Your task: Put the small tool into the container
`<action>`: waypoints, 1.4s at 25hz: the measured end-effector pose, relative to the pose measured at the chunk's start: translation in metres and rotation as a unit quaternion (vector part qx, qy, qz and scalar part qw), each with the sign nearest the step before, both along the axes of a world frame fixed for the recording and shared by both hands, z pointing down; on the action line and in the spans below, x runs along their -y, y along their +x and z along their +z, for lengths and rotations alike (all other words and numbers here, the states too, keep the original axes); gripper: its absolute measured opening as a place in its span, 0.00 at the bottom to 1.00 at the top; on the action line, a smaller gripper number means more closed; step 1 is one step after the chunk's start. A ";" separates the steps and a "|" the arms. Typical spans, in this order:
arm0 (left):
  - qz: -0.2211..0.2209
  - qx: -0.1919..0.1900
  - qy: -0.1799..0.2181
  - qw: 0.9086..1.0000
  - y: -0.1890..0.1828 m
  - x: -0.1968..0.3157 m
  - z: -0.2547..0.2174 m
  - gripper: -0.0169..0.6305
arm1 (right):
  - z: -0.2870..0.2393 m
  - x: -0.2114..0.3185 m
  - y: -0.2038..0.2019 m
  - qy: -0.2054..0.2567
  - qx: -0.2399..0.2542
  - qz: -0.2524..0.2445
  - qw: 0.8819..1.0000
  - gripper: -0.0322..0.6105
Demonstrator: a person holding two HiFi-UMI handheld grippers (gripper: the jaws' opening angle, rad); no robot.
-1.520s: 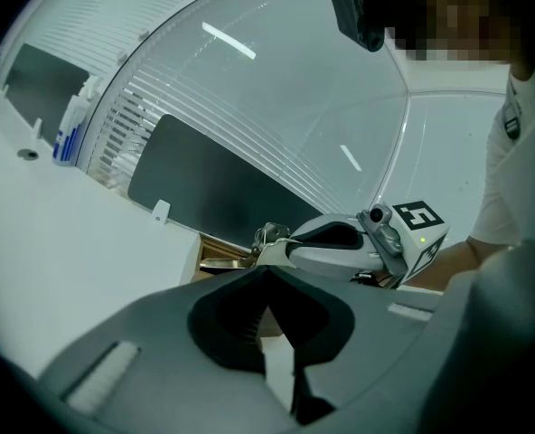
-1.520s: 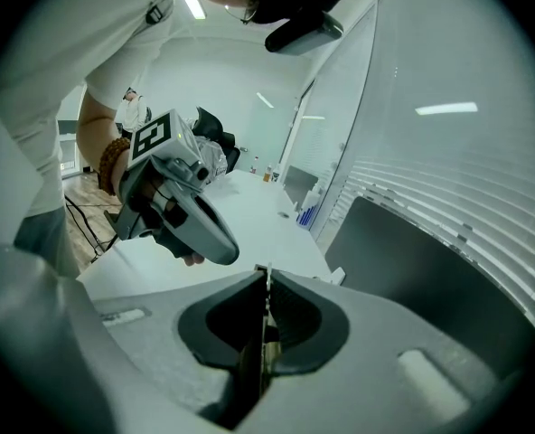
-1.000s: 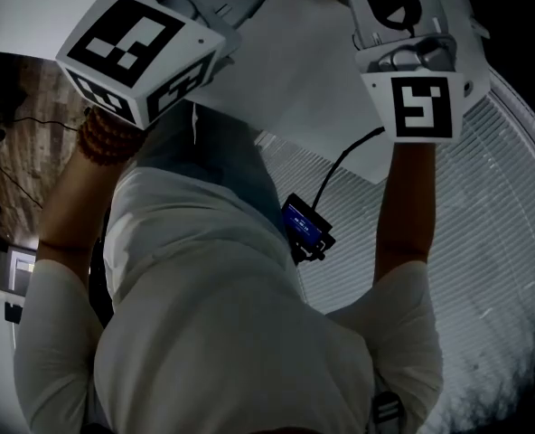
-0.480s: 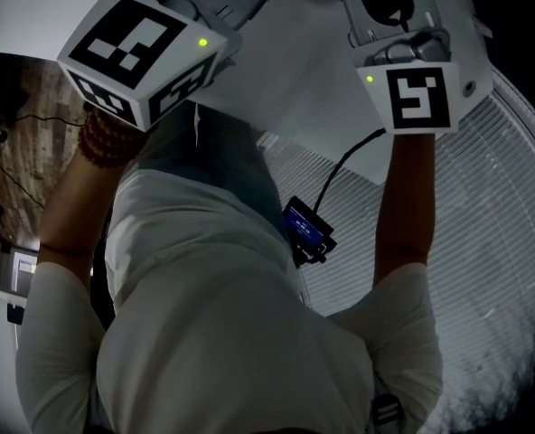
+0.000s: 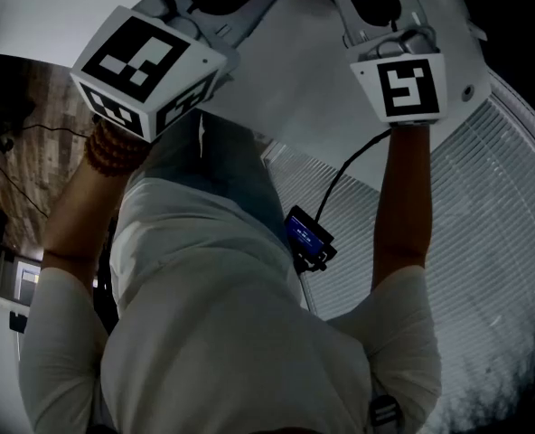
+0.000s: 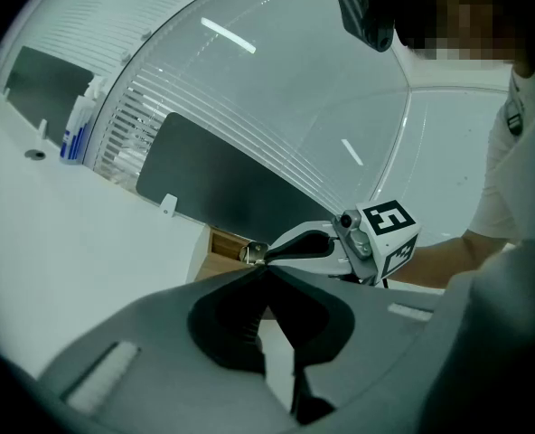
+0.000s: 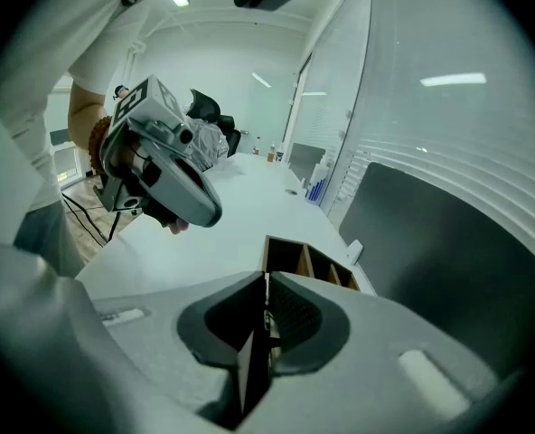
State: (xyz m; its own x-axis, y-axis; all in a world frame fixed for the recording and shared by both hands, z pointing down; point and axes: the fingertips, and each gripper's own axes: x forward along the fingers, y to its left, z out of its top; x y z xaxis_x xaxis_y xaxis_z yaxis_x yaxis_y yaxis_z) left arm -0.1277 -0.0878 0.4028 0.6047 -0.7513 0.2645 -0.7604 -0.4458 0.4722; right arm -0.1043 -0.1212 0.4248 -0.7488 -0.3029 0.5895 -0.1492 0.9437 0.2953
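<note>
So both claws were up over the white tabletop [image 7: 204, 224] at this point. The right gripper [image 7: 267, 278] had its two grey jaws pressed together on the small metallic tool [image 6: 249, 253]. In the left gripper view you could see a shiny little bit poking out of its tip, and in the right gripper view only a thin sliver showed in the seam between the pads. It was way too small to say what kind of tool it was, tbh.

The container, an open wooden box with dividers [image 7: 308, 262], sat on the table just past the right gripper's jaw tips, in front of a dark flat panel [image 7: 430, 233]. So the tool was pinched in the claw close to the box, not inside any compartment.

The left gripper [image 6: 266, 269] had its jaws closed tip to tip with nothing between them. It hung off to the side, well apart from the box.

Other stuff: a white bottle with a blue label [image 6: 76, 129] stood further along the table by the blinds. In the head view, a small black device with a blue screen [image 5: 308, 238] dangled on a cable by the person's white shirt [image 5: 222, 333].
</note>
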 end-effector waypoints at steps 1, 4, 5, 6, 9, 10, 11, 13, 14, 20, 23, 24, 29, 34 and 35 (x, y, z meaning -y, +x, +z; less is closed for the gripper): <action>0.000 0.002 0.000 1.000 0.000 0.000 0.000 0.03 | 0.000 0.001 0.000 0.002 -0.001 0.001 1.000 0.09; 0.001 0.005 0.001 1.000 -0.001 0.000 -0.003 0.03 | 0.000 0.005 0.002 0.010 -0.001 0.004 1.000 0.09; 0.001 0.006 0.002 1.000 -0.001 -0.001 -0.005 0.03 | -0.001 0.005 0.003 0.013 0.002 0.007 1.000 0.09; 0.001 0.008 0.003 1.000 0.000 -0.002 -0.007 0.03 | -0.005 0.004 0.004 0.016 0.008 0.010 1.000 0.09; 0.004 0.013 0.008 1.000 0.002 -0.005 -0.015 0.03 | -0.022 0.003 0.005 0.026 0.030 0.022 0.999 0.07; 0.006 0.014 0.009 1.000 0.003 -0.005 -0.018 0.03 | -0.028 0.003 0.007 0.029 0.036 0.027 0.999 0.07; 0.007 0.016 0.011 1.000 0.005 -0.006 -0.021 0.03 | -0.033 0.003 0.009 0.032 0.042 0.032 0.998 0.06; 0.011 0.019 0.015 1.000 0.009 -0.009 -0.030 0.03 | -0.046 0.001 0.015 0.037 0.056 0.041 0.997 0.05; 0.013 0.021 0.018 1.000 0.012 -0.011 -0.034 0.03 | -0.054 0.000 0.018 0.039 0.070 0.047 0.996 0.05; 0.042 0.036 0.033 0.998 0.040 -0.022 -0.058 0.03 | -0.124 -0.002 0.045 0.058 0.166 0.100 0.979 0.05; 0.065 0.036 0.028 0.997 0.059 -0.038 -0.066 0.03 | -0.153 -0.007 0.060 0.066 0.194 0.125 0.971 0.05; 0.073 0.035 0.026 0.996 0.065 -0.044 -0.069 0.03 | -0.162 -0.010 0.066 0.066 0.203 0.135 0.968 0.05; 0.102 0.020 0.022 0.994 0.095 -0.065 -0.089 0.03 | -0.199 -0.024 0.099 0.046 0.273 0.207 0.938 0.05; 0.116 0.014 0.047 0.992 0.114 -0.067 -0.124 0.03 | -0.215 -0.048 0.135 0.039 0.304 0.262 0.915 0.05; 0.117 0.014 0.055 0.992 0.118 -0.069 -0.133 0.03 | -0.219 -0.053 0.140 0.037 0.311 0.269 0.911 0.05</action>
State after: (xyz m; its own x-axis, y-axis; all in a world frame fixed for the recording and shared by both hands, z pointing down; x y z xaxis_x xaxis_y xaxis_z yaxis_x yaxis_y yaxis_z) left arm -0.0100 -0.0193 0.2699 0.7598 -0.6159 0.2082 -0.6417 -0.6592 0.3920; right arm 0.0352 -0.0678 0.2056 -0.6630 -0.7459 0.0645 -0.7438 0.6660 0.0563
